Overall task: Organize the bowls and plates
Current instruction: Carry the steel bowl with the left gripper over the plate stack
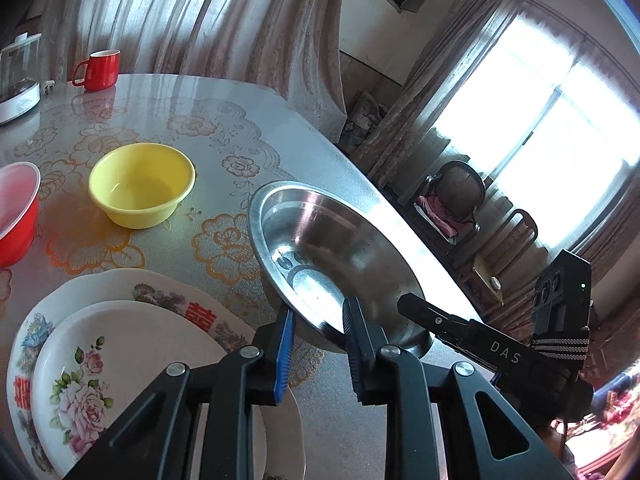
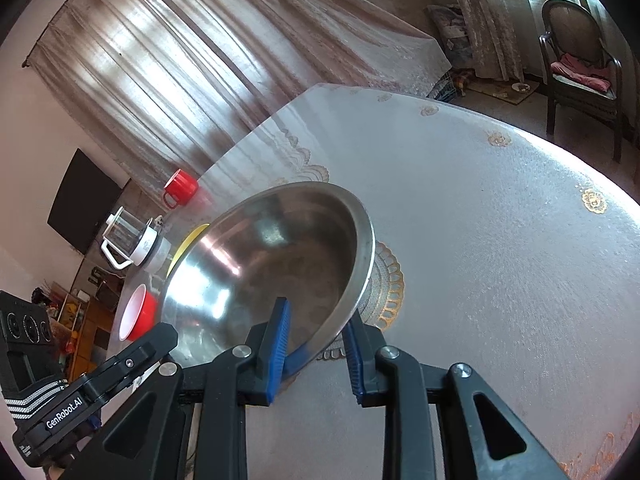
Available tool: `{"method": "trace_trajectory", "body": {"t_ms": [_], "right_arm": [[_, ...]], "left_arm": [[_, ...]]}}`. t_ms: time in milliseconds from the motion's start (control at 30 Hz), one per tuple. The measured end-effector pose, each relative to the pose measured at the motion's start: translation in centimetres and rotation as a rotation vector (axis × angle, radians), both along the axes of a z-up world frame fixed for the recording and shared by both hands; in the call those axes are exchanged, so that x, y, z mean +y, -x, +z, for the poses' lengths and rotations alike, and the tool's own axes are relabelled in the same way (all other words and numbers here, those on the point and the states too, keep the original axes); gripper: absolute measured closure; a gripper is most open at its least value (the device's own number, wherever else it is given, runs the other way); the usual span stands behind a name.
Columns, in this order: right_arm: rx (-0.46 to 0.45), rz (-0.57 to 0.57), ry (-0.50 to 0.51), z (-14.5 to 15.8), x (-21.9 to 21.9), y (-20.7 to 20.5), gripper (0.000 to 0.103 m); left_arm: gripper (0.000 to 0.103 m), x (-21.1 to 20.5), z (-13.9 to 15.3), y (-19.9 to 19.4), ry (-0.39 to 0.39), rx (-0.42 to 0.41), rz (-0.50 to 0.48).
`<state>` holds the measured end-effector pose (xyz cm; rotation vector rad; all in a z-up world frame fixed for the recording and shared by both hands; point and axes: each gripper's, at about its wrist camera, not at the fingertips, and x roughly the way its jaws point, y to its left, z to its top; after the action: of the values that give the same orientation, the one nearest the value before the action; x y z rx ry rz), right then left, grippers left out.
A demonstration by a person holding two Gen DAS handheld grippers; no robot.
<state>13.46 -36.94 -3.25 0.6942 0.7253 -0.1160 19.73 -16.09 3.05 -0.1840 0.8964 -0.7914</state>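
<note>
So in the left wrist view, far left edge there's a red bowl [image 1: 16, 212] with a pale inside, and lower left a small floral plate [image 1: 120, 380] stacked on a bigger patterned plate [image 1: 160, 284]. Upper left has a glass kettle [image 1: 20, 76] and a red mug [image 1: 99, 69]. A bit right of those, a yellow bowl [image 1: 142, 184] sits upright on the surface [image 1: 320, 144]. Centre frame is the steel bowl [image 1: 320, 240], tilted, its near rim pinched in the left gripper [image 1: 318, 326], blue pads nearly together on the thin metal. Further right the right gripper [image 1: 416, 308] comes in at the bowl's other edge.

Right wrist view: lower left is the left gripper [image 2: 160, 340] reaching the bowl's rim, with the red bowl [image 2: 138, 316], kettle [image 2: 132, 244] and mug [image 2: 180, 188] behind. Middle, the steel bowl [image 2: 272, 264] again, tipped up, rim clamped by the right gripper [image 2: 316, 340], barely open. Right side is bare surface [image 2: 500, 240].
</note>
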Motion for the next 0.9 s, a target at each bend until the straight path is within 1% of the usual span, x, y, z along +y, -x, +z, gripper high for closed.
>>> {"method": "trace_trajectory", "body": {"t_ms": [133, 333, 600, 767, 900], "right_arm": [[-0.017, 0.013, -0.005, 0.7, 0.4, 0.5, 0.078], [-0.046, 0.045, 0.018, 2.1, 2.0, 0.9, 0.078], [-0.082, 0.137, 0.040, 4.0, 5.6, 0.8, 0.078], [-0.094, 0.212, 0.040, 4.6, 8.3, 0.7, 0.078], [-0.083, 0.265, 0.040, 4.6, 10.3, 0.6, 0.078]], "left_arm": [[0.079, 1.3, 0.7, 0.8, 0.027, -0.018, 0.005], [0.079, 3.7, 1.8, 2.1, 0.058, -0.041, 0.024], [0.079, 9.1, 3.0, 4.0, 0.110, -0.062, 0.079], [0.079, 12.4, 2.9, 5.3, 0.129, -0.057, 0.119], [0.079, 14.7, 2.1, 6.3, 0.144, -0.039, 0.147]]}}
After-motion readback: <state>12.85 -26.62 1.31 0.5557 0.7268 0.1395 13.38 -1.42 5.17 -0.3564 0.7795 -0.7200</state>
